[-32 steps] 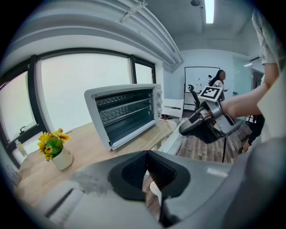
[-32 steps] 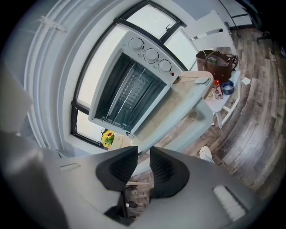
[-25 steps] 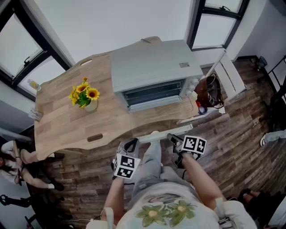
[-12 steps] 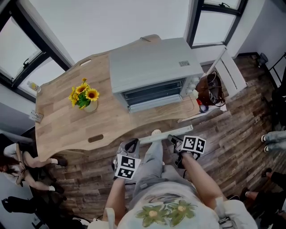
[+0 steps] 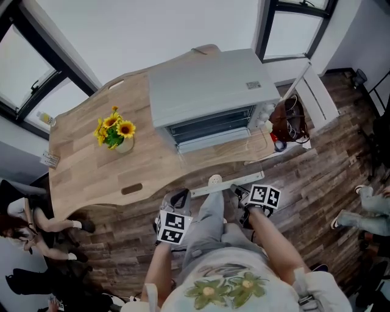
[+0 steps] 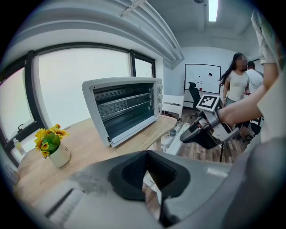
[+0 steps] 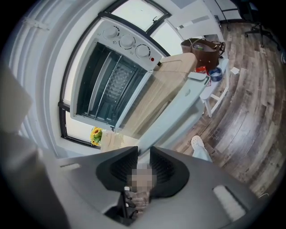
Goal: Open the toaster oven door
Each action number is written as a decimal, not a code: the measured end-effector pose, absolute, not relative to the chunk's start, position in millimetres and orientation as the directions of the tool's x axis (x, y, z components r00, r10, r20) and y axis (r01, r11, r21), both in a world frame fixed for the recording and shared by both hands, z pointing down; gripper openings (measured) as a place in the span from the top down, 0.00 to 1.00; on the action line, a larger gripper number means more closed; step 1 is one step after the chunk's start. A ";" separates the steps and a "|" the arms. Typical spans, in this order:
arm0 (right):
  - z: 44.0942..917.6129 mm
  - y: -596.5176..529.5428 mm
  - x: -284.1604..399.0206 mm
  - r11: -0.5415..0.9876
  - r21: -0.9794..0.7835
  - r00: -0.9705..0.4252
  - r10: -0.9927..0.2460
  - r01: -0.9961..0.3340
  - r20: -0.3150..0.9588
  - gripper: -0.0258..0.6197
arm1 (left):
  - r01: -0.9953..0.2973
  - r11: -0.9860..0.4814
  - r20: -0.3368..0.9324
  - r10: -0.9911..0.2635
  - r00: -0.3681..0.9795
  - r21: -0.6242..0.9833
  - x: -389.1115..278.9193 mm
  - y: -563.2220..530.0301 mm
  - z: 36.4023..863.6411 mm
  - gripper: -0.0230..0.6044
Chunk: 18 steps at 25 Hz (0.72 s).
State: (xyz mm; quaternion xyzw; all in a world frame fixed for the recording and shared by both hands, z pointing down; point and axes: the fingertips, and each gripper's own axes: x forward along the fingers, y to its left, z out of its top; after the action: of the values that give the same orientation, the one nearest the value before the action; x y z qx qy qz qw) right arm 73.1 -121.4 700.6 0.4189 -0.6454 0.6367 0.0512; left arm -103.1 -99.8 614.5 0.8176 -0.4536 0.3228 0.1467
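Grey toaster oven [image 5: 207, 91] on wooden worktop [image 5: 85, 170], ahead of our left claw [image 6: 146, 154], pressed together, and our right claw [image 7: 144, 154], slightly spread, pinching nothing.

**Bright daylight, heavy fisheye on the gripper views**

From my end the head view is evenly lit by daylight from the windows [image 5: 294, 41], whose panes are washed pale. There's only a soft shadow under the toaster oven [image 5: 207, 91] front on the table [image 5: 91, 170]. The floor [image 5: 329, 183] reads darker. A ceiling light [image 6: 213, 10] glares at the top of the left gripper view. Both gripper views bend hard at the rim and have black corners. The left gripper [image 6: 146, 156] and right gripper [image 7: 144, 150] bodies are soft so close to the lens.
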 end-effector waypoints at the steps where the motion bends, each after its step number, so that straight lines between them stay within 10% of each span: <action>1: 702.8 -121.5 73.3 -0.167 -0.778 -0.643 -0.475 -0.605 0.601 0.83 | -0.837 -0.545 0.662 -0.647 0.379 -0.053 -103.8 -100.2 615.4 0.96; 18: 736.7 -121.0 74.1 -0.250 -0.756 -0.629 -0.431 -0.605 0.647 0.83 | -0.826 -0.563 0.677 -0.620 0.398 -0.031 -98.0 -104.6 625.4 0.96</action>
State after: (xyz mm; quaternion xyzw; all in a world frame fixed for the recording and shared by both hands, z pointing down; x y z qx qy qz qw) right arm 74.1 -121.0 736.7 0.4256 -0.6088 0.6663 0.0655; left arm -98.0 -104.6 625.4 0.8211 -0.4401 0.3279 0.1569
